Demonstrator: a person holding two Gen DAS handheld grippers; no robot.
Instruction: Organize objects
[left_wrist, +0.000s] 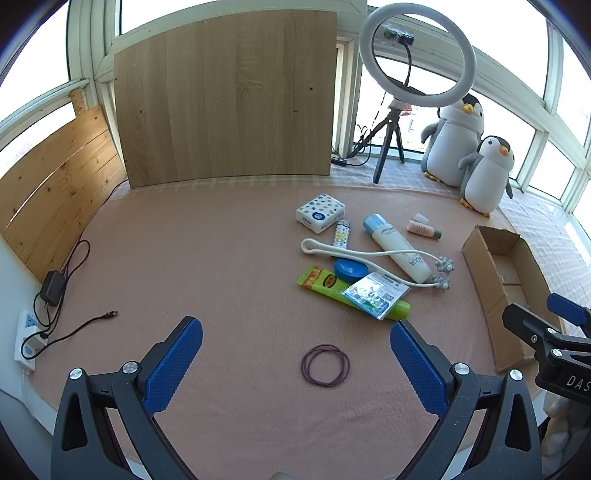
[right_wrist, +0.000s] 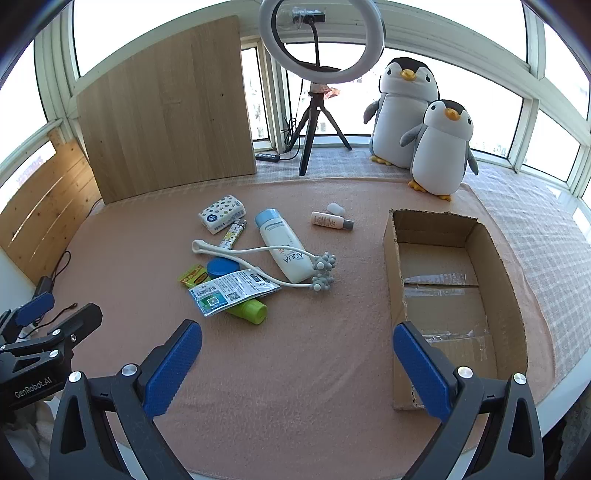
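Left gripper: jaws spread wide, holding nothing, above the pink cloth that covers the bench. A coil of dark rubber bands lies flat on the cloth between the two blue pads, nearer the right pad, touching neither.

Right gripper: jaws likewise spread and empty. Bare cloth lies between them; the near left corner of the open cardboard box sits behind the right pad. The box is empty, on the right side of the bench.

Farther out, left of the box and well apart from both pairs of jaws, the loose items form a cluster. Nearest is a green tube with a printed foil packet lying across it and a blue round tin touching its far side. A white looped massager with grey knobbed ends lies over a white AQUA bottle. Beyond are a patterned lighter, a spotted tissue pack, and, apart to the right, a small pink bottle and a small white cap.

At the far edge stand a wooden board, a ring light on a tripod and two plush penguins.
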